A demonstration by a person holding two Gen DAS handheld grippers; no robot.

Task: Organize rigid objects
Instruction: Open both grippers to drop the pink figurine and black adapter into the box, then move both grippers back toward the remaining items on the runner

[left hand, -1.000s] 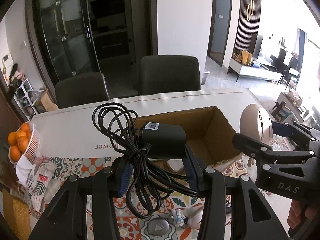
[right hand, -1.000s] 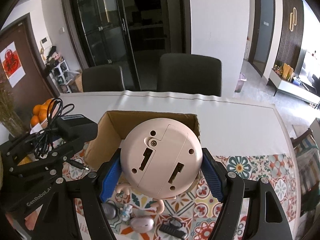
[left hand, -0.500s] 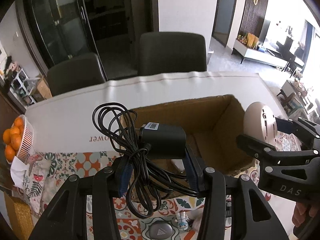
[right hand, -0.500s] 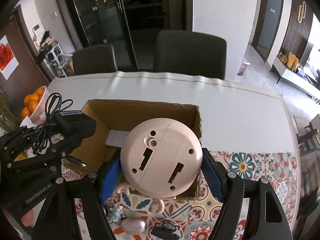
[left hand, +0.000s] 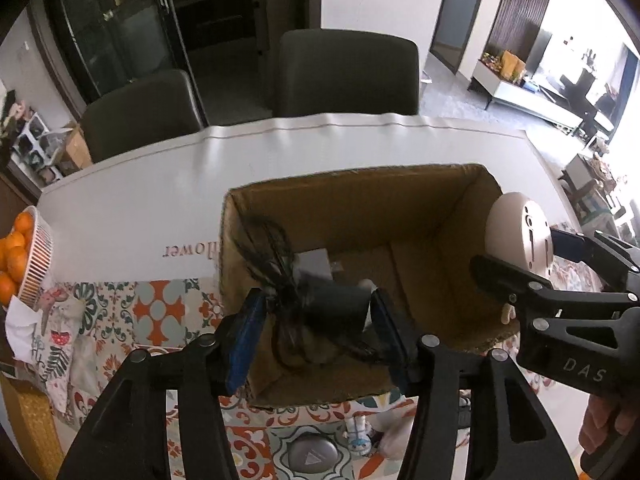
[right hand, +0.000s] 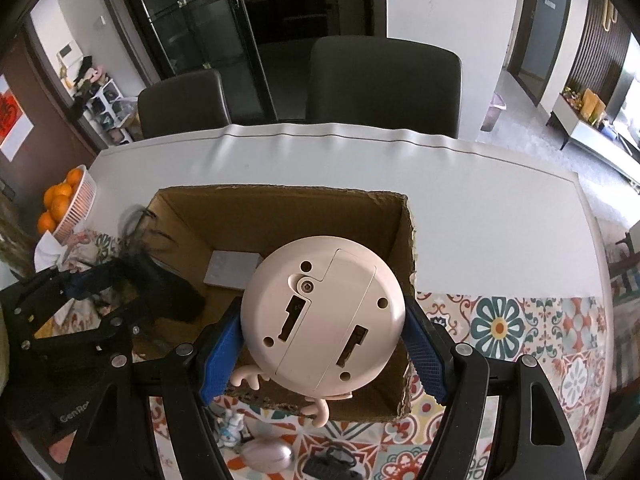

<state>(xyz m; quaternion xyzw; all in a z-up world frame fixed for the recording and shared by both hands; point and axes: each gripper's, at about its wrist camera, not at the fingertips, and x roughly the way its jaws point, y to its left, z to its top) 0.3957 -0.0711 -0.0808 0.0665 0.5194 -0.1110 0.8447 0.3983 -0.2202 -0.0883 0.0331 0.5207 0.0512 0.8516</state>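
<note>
Dropping adapter (left hand: pixel 334 307) w/ cord into box (left hand: pixel 360 184): my L gripper (left hand: pixel 320 322) jaws have just been opening, adapter loose between them, blurred. R gripper (right hand: pixel 322 344) clamps pink clock (right hand: pixel 322 320) over box's near edge. Advice: clear L upward so cord doesn't snag, then lower clock before release.

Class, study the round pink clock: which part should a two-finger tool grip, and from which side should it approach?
Grip the pink clock across its round rim at the widest point, approaching from its flat back. The right tool holds it so; the disc has no handle.
</note>
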